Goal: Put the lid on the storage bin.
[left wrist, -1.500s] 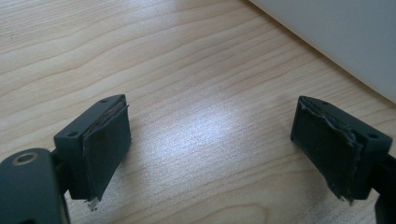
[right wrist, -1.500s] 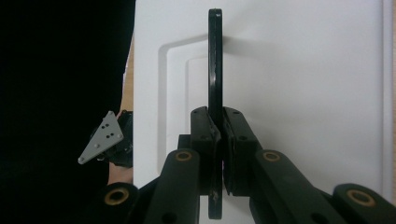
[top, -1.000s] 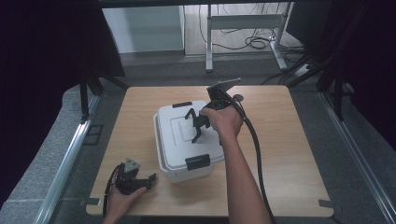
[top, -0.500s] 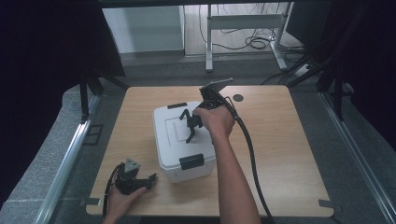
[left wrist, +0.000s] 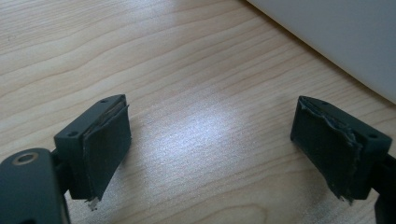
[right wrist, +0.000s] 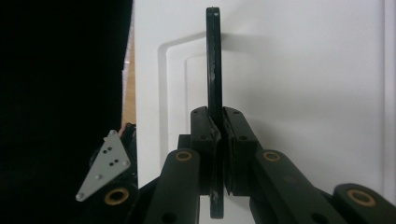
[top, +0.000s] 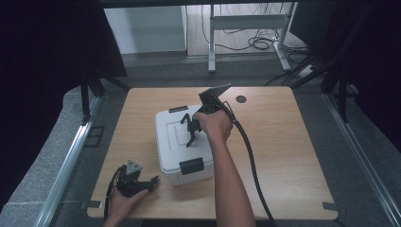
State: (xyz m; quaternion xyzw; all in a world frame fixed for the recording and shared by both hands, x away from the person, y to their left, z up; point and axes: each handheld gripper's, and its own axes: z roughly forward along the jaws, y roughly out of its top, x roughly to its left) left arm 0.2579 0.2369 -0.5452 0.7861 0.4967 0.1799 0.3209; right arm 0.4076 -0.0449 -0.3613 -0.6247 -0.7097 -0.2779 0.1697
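Dragging the white box (top: pixel 182 144) leftward by its black handle (right wrist: pixel 214 70), the right tool (top: pixel 193 128) is staying clamped (left tool (top: pixel 152 181) resting open on the surface (top: pixel 283 142)).

The box (top: pixel 176 146) is white, with black latches (top: pixel 191 166) and a black handle (right wrist: pixel 214 70). The table (top: pixel 283 142) is light wood with a fine darker grain and one small black round spot (top: pixel 241 99). Both grippers, left (top: pixel 153 181) and right (right wrist: pixel 219 126), are black; their screws look brass-coloured. The plate (right wrist: pixel 103 165) on the left gripper is grey. The cable (top: pixel 250 161) is black.
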